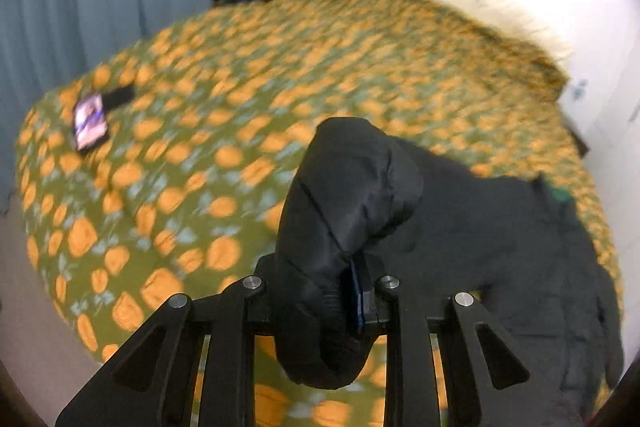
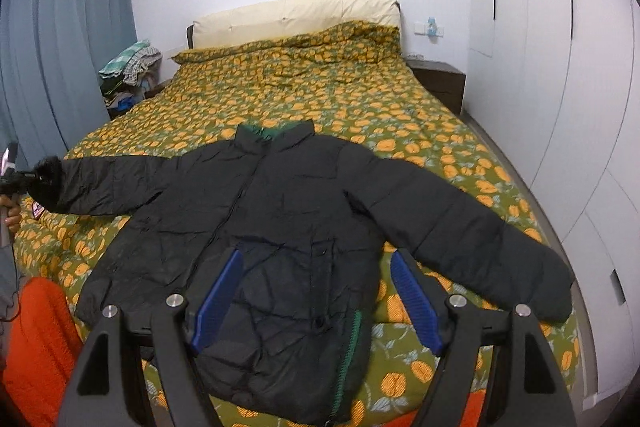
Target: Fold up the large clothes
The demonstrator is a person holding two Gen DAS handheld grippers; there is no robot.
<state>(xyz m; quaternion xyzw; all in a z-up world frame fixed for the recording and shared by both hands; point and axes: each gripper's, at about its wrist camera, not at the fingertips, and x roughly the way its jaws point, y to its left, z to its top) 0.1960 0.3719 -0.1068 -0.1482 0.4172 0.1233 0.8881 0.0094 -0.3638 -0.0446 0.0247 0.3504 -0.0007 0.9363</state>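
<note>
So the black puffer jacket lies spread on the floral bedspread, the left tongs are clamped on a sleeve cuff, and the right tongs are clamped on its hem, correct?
Not quite. The right tongs are open above the black puffer jacket, gripping nothing, as the right wrist view shows. The rest holds: the jacket lies on the floral bedspread, and the left tongs are clamped on the sleeve cuff.

Floral-quilted bed (image 2: 360, 99) under black jacket (image 2: 280, 227), phone (image 1: 90, 121)
</note>
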